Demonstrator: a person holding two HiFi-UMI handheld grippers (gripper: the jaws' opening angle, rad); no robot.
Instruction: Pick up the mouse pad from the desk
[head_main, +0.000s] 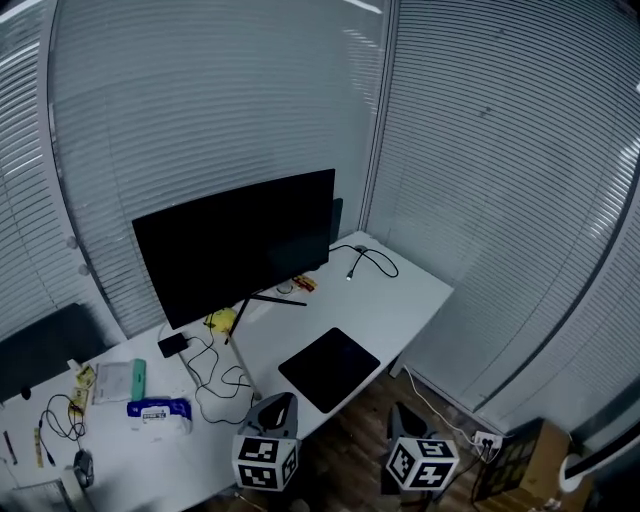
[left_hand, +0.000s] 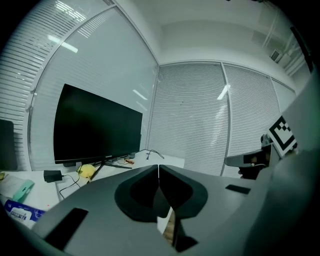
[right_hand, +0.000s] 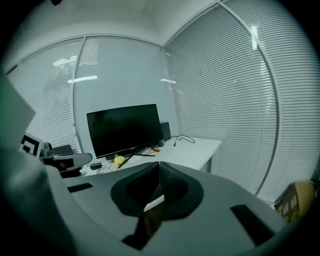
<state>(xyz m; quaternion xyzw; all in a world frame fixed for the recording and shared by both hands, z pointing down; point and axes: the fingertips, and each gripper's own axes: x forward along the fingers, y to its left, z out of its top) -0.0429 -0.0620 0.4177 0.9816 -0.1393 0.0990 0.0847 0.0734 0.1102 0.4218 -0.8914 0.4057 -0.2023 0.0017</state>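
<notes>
Head view shows the mouse pad lying flat on the white desk, near its front edge and below the monitor; nothing touches it, so the pick-up looks not yet begun, with the approach, grasp and lift all left to do; the left gripper and right gripper hang side by side just short of the desk edge, pointing slightly downward toward the pad; both have their jaws pressed together on nothing.

Hidden behind the jaws in both gripper views: mouse pad. Too small to identify: yellow thing on the tabletop beside monitor stand.
</notes>
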